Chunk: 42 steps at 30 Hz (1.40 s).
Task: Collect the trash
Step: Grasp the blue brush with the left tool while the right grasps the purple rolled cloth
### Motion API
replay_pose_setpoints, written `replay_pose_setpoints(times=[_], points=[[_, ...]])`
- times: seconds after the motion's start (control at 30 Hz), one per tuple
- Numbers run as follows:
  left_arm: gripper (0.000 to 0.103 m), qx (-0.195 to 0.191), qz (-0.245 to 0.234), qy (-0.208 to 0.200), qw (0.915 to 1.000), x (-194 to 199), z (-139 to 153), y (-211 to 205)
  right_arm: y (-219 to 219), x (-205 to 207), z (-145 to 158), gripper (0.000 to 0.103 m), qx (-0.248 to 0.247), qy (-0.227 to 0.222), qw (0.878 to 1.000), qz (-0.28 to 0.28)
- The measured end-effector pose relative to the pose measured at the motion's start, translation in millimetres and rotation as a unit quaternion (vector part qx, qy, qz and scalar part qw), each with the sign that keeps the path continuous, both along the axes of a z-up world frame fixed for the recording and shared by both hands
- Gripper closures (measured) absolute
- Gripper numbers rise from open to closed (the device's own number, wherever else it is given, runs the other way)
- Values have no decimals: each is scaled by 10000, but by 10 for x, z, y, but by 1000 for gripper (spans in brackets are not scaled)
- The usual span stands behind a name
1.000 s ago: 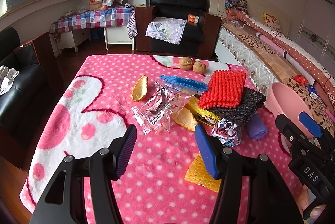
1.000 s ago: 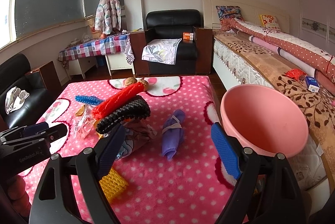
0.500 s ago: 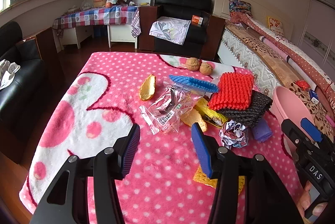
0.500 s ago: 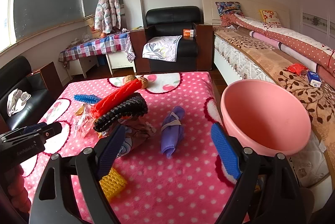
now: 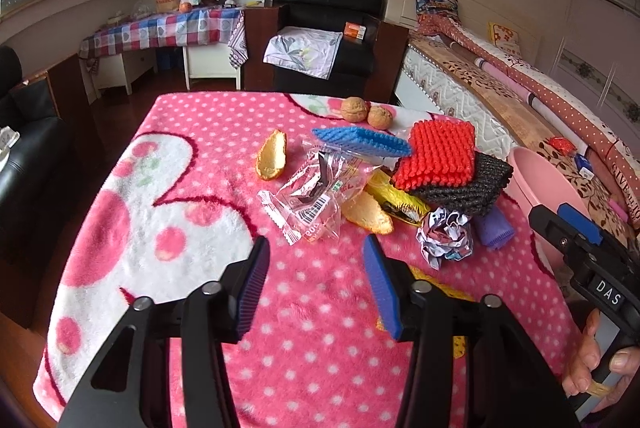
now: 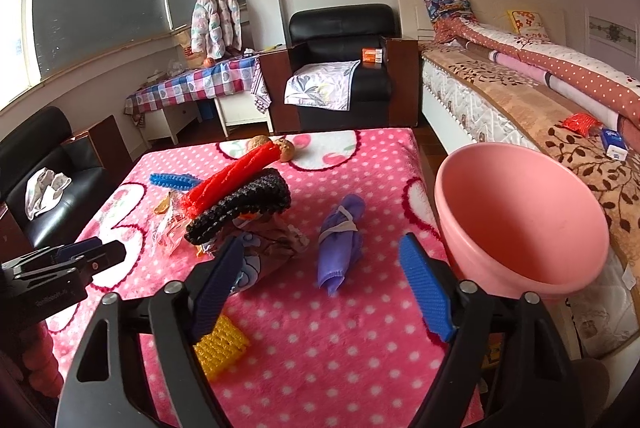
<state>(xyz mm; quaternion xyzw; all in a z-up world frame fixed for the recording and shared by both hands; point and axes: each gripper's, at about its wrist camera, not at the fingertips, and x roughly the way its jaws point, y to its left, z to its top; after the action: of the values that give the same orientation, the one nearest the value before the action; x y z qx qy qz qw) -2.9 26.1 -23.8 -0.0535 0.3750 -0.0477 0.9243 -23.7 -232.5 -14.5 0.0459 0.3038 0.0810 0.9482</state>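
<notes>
While nothing is yet gripped, we log the left gripper (image 5: pixel 316 284) above the fleecy pink dotted blanket (image 5: pixel 192 131), jaws closing on air just short of the clear crinkled plastic wrapper (image 5: pixel 310 201); the right gripper (image 6: pixel 324 284) is also narrowing from wide, empty, near the rolled purple cloth (image 6: pixel 340 240). Trash lies mid-blanket: wrapper, crumpled printed paper ball (image 5: pixel 444 240), curved orange peel (image 5: pixel 272 155). We judge collection just beginning: next, reach forward, pinch the thin film, carry it to the smooth pink basin (image 6: pixel 520 224).

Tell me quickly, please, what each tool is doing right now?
Left tool: open and closing, nothing between its fingers.
Right tool: open and closing, nothing between its fingers.
</notes>
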Motion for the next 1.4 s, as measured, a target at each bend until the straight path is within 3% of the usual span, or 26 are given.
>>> replay_pose_setpoints(times=[0.3, 0.67, 0.73, 0.8, 0.87, 1.07, 1.27, 1.4], points=[[60, -33, -157, 65, 9999, 123, -56, -60, 14, 28, -36, 36, 26, 121, 9998, 171], [61, 423, -184, 174, 9988, 507, -204, -211, -83, 81, -90, 41, 146, 295, 9994, 105], [70, 420, -192, 302, 9985, 566, -264, -206, -110, 89, -109, 41, 165, 327, 9993, 78], [91, 312, -186, 521, 9980, 644, -330, -170, -131, 110, -125, 41, 186, 374, 9991, 47], [99, 177, -126, 532, 9983, 657, -336, -111, -160, 140, -153, 41, 259, 462, 9986, 21], [103, -43, -162, 445, 9989, 541, -298, -12, -191, 257, -222, 41, 392, 683, 9969, 13], [103, -149, -215, 388, 9989, 356, -224, 54, -197, 377, -307, 55, 507, 970, 9940, 29], [103, -199, -248, 319, 9990, 255, -144, 79, -199, 428, -377, 72, 584, 1168, 9914, 31]])
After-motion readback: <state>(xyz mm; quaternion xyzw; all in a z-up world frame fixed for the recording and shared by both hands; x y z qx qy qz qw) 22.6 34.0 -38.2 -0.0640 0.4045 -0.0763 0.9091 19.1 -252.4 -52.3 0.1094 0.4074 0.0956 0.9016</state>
